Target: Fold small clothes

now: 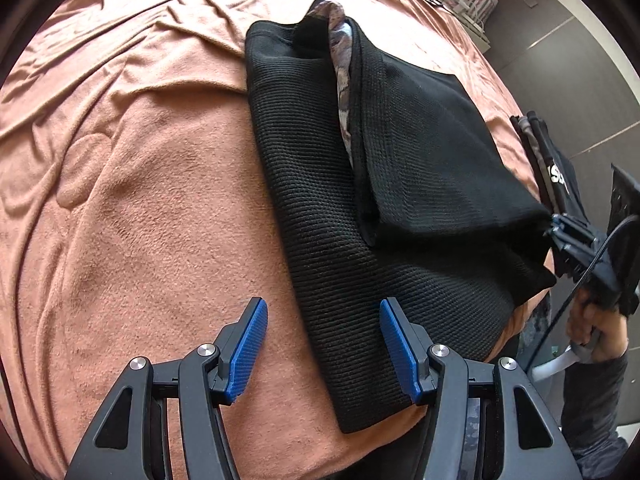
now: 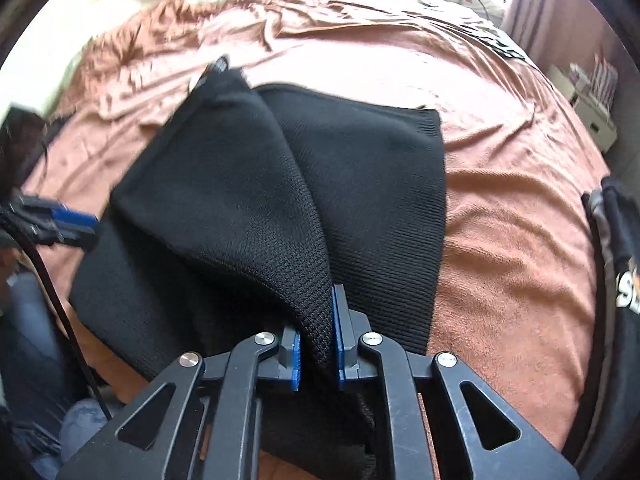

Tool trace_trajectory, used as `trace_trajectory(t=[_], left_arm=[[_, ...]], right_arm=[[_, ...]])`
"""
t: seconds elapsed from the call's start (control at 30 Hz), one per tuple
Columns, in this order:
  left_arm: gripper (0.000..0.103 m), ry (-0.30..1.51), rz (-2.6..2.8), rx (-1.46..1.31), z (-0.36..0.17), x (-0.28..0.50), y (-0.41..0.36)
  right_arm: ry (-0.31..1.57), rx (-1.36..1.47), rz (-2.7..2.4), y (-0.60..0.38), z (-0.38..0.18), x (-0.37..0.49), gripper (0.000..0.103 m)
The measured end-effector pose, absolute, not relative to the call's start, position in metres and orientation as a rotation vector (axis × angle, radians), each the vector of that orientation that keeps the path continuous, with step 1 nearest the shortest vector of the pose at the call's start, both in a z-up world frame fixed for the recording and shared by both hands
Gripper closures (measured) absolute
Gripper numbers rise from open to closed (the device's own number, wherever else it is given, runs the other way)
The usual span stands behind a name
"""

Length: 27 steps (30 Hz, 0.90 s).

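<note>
Blue ribbed pads (image 1: 248,350) of the left gripper (image 1: 323,346) stand wide apart with nothing between them, hovering low over the near end of a black knit garment (image 1: 340,208) that runs away from the fingertips across a rust-coloured blanket (image 1: 140,184); the garment's near edge passes under the gap between the fingers, closer to the right-hand pad. Beyond the fingers a flap of the same cloth is raised, showing a patterned grey lining (image 1: 343,80). That flap runs off to the right-hand side, where the right gripper (image 2: 318,344) has it pinched: seen from its own camera, the jaws are nearly closed on a bunched corner of the knit, which rises from between the pads and drapes forward and leftward over the rest of the garment (image 2: 368,184). A second dark garment with white lettering (image 2: 624,256) lies on the blanket well off to the right of those fingers. The knit looks soft, light and limp, with a ribbed texture that should grip well against the pads but sag wherever unsupported. A sound hold for the free gripper would probably be the near corner or hem just ahead of its fingertips, so the fold keeps a straight edge.
</note>
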<state>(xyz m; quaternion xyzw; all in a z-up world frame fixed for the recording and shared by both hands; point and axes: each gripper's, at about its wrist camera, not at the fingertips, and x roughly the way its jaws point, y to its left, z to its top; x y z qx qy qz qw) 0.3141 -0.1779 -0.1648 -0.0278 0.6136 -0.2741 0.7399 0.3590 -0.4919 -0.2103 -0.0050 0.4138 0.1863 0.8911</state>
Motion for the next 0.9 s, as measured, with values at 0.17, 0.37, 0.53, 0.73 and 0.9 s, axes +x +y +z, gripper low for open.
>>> trace_trajectory(t=[0.17,0.37,0.53,0.73,0.9], left_arm=[[0.043,1.344,-0.608,-0.010,-0.165,0.311,-0.190],[0.043,1.364,-0.590,0.072,-0.175,0.310,-0.202],[0.043,1.364,-0.565,0.122,-0.175,0.310,-0.209],[0.045,1.329,-0.595,0.027,-0.165,0.315,-0.196],[0.045,1.302,-0.579,-0.030,-0.159,0.319,-0.176]], right_arm=[[0.879,0.117,0.412,-0.524,-0.212,0.357,0.096],[0.915,0.206,0.418,-0.544,-0.224,0.361,0.096],[0.955,0.265,0.398,-0.553,-0.237,0.372,0.092],[0.910,0.054,0.325,-0.531,-0.209,0.350,0.040],[0.841,-0.098,0.326,-0.503,-0.189,0.329,0.033]])
